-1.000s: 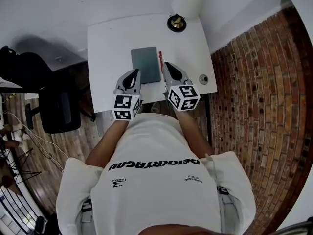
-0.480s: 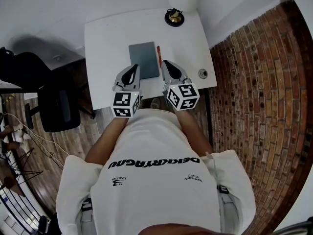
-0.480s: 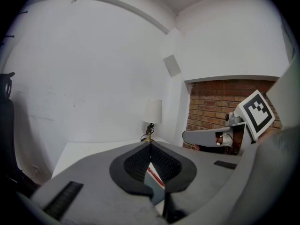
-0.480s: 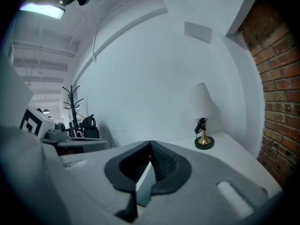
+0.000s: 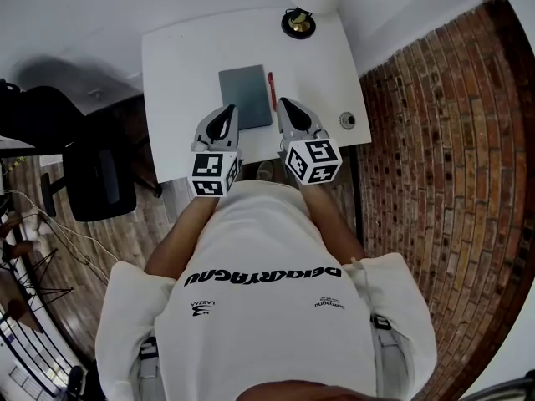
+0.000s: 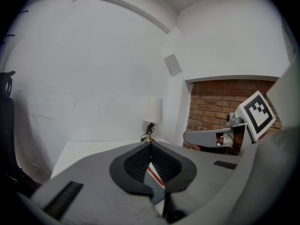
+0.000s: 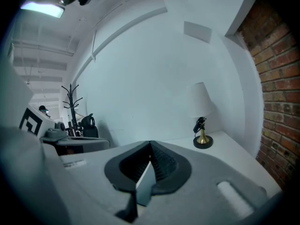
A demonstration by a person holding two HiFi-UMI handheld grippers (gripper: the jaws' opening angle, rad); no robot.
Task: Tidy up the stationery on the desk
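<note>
I am holding both tongs pressed fully together and empty; the left tongs [image 5: 226, 114] and right tongs [image 5: 285, 105] are hovering near the two near corners of the slate-grey flat rectangular notebook [image 5: 246, 96], which is lying mid white worktop [image 5: 180, 65]; the thin red pen [image 5: 272, 90] is lying just beside the notebook's right edge. I am judging the notebook light, stiff and lying flush, so pinching its near edge looks best; the pen is probably prone to rolling, so I am favouring a grip across mid-barrel.
</note>
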